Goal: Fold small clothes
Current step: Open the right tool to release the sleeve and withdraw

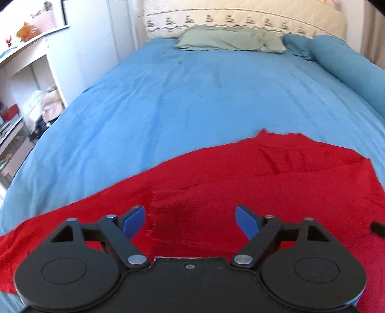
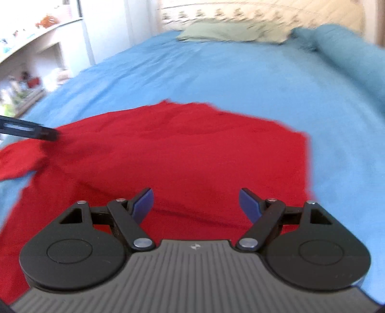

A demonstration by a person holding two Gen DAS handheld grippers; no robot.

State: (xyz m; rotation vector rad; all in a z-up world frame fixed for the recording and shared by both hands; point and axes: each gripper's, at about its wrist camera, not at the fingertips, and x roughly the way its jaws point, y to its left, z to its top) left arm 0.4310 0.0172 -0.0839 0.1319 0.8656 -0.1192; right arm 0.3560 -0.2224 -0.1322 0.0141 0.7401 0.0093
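A red garment (image 1: pixel 240 173) lies spread on the blue bed sheet (image 1: pixel 180 96), partly folded with an overlapping layer. It also shows in the right wrist view (image 2: pixel 180 149), with a sleeve trailing off to the left. My left gripper (image 1: pixel 190 216) is open and empty just above the garment's near part. My right gripper (image 2: pixel 196 199) is open and empty over the garment's near right part. A black fingertip of the left gripper (image 2: pixel 45 132) pokes in at the left of the right wrist view, over the sleeve area.
A green pillow (image 1: pixel 228 39) and a blue bolster (image 1: pixel 349 69) lie at the head of the bed, against a cream headboard (image 1: pixel 240 16). White shelves (image 1: pixel 28 79) with clutter stand along the bed's left side.
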